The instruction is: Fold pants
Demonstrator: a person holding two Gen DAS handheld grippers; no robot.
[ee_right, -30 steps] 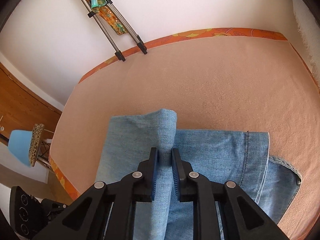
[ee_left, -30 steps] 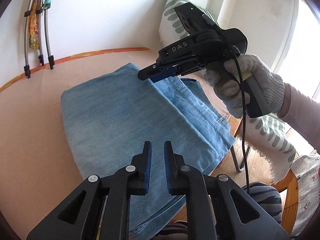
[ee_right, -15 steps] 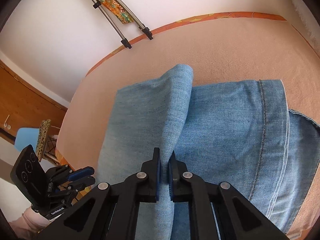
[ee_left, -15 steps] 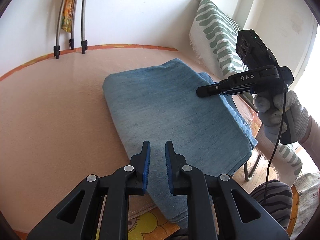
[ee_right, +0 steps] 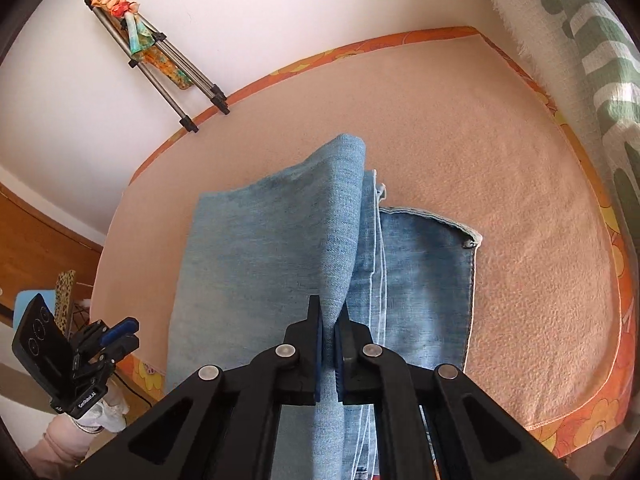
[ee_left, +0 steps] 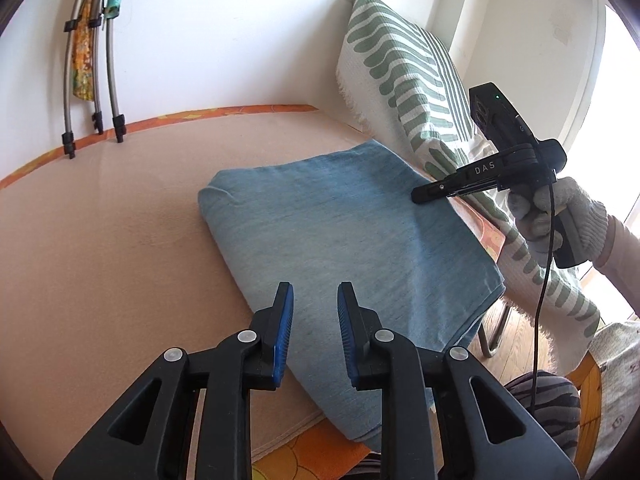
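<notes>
Right tool pinching pants fold

My right gripper covers the near end of the pants, and its jaws hide the fold pinched between them. In the left wrist view, my left gripper blocks the pants' near edge, and the bottom edge cuts off the near corner. The raised fold conceals the layers beneath on its right. The tripod runs out of view at the top. The striped cushion is cut off at the right edge.
</notes>
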